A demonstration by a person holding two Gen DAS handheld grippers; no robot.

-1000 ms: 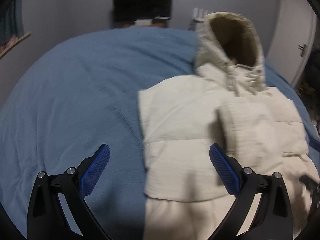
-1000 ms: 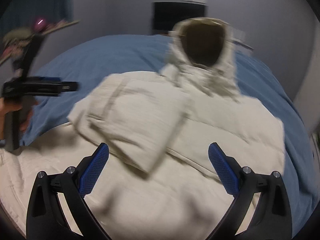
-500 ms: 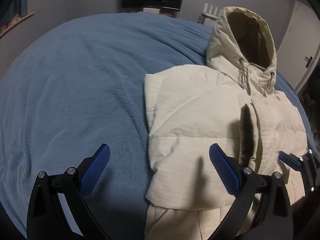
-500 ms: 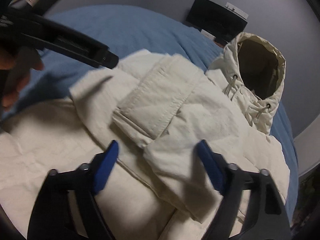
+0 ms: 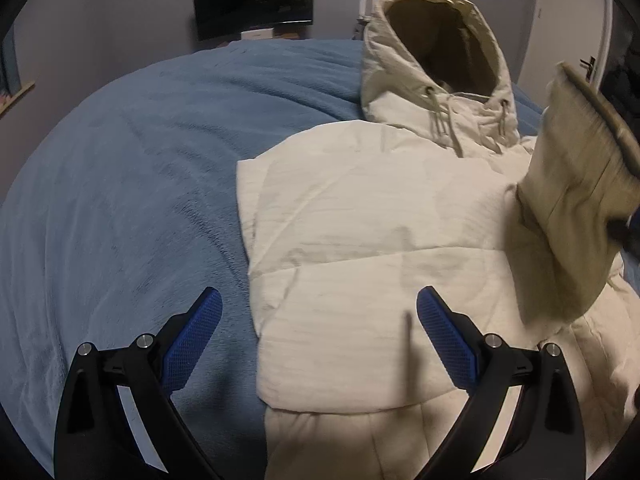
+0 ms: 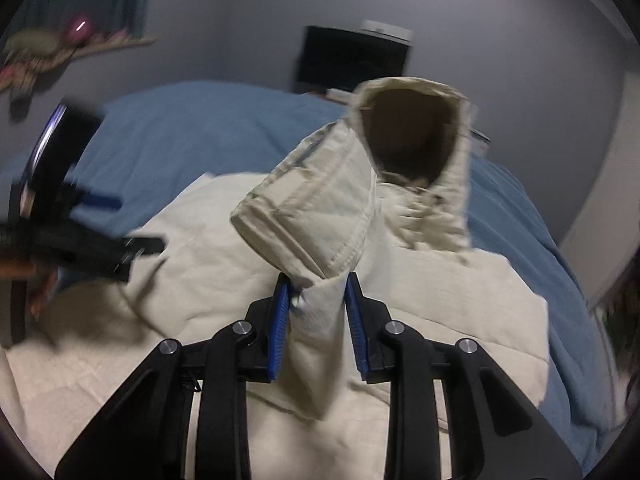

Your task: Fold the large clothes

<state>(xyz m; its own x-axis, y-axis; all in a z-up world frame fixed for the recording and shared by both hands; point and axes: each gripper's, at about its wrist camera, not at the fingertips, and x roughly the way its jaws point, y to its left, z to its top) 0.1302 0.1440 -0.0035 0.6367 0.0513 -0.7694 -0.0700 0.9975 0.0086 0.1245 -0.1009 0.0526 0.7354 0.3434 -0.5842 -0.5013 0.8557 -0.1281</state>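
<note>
Since a second ago the right gripper (image 6: 316,320) has gone from wide apart over the flat jacket (image 5: 380,248) to pinching the sleeve (image 6: 316,216), which now stands lifted off the jacket's body instead of lying folded across it. Its jaws are closing, with a bunched fold of pale cloth between the blue pads (image 6: 278,326), and both pads press on that cloth. Beyond them the cuffed end of the sleeve rises and leans left, blurred.

The left gripper (image 5: 320,336) hangs with its fingers spread wide and nothing between them; its left pad sits over the blue blanket (image 5: 120,184), its right pad over the jacket's lower folded panel, and whether either touches the cloth I cannot tell.

Only the left wrist view shows the jacket's near folded edge and left side lying square on the blanket, with the raised sleeve (image 5: 572,216) at the right rim and the hood (image 5: 436,64) standing open further back. Only the right wrist view shows the grip itself, plus the left gripper (image 6: 92,236) as a dark blurred shape at the left. At the far wall stands a dark screen (image 5: 252,0).
</note>
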